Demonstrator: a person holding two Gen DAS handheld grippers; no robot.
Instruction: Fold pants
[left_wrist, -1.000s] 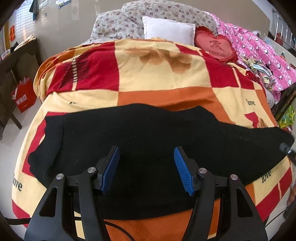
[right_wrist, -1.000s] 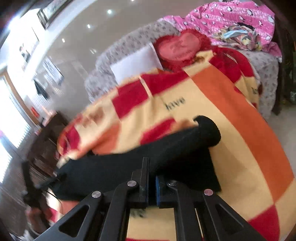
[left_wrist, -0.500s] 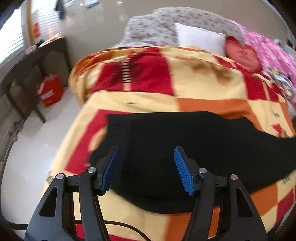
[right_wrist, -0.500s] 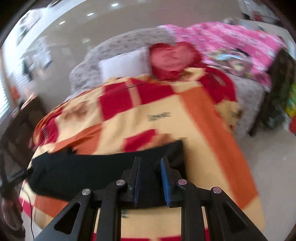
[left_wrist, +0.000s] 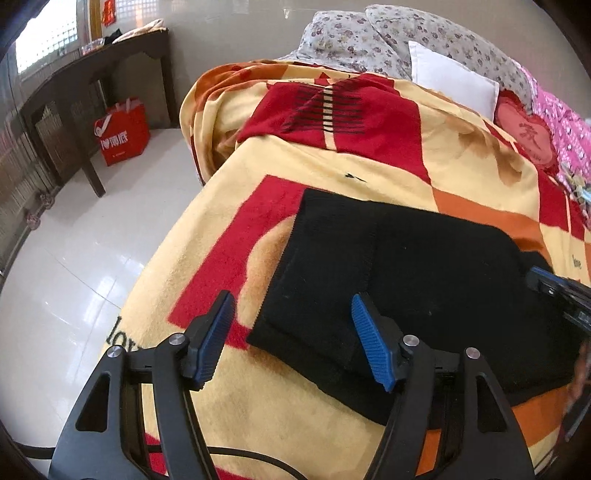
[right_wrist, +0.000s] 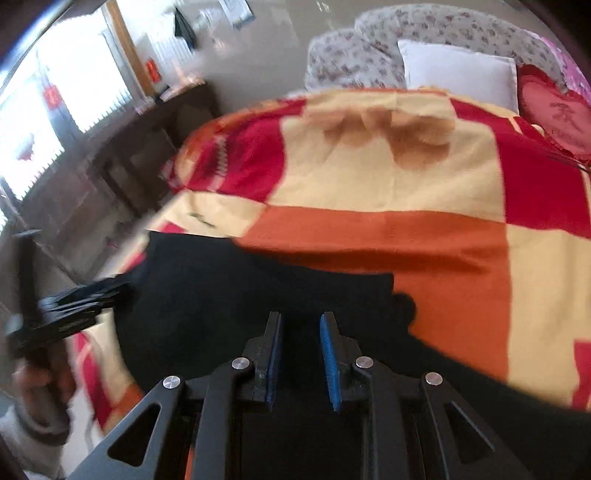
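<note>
Here, black pants (left_wrist: 417, 280) lie flat across the near part of a bed, on a checked blanket (left_wrist: 369, 155) of red, yellow and orange squares. In the left wrist view the left gripper (left_wrist: 291, 339) hangs over the cuffed end of the pants, jaws spread wide with nothing between the blue pads; one pad stands over bare blanket just beside the fabric edge, the other over the black cloth. Whether the pads touch the cloth cannot be told. At the right margin of that view the tip of the right gripper (left_wrist: 554, 291) shows above the pants. In the right wrist view, partly blurred, the right gripper (right_wrist: 298, 354) sits over the pants (right_wrist: 229, 295) with its jaws parted by a narrow gap and no cloth visibly pinched. Beyond the blanket lie a white pillow (left_wrist: 452, 79), floral pillows (left_wrist: 354, 40) and a red heart cushion (left_wrist: 524, 136). A red shopping bag (left_wrist: 122, 131) stands on the floor beside a dark wooden table (left_wrist: 92, 77).
</note>
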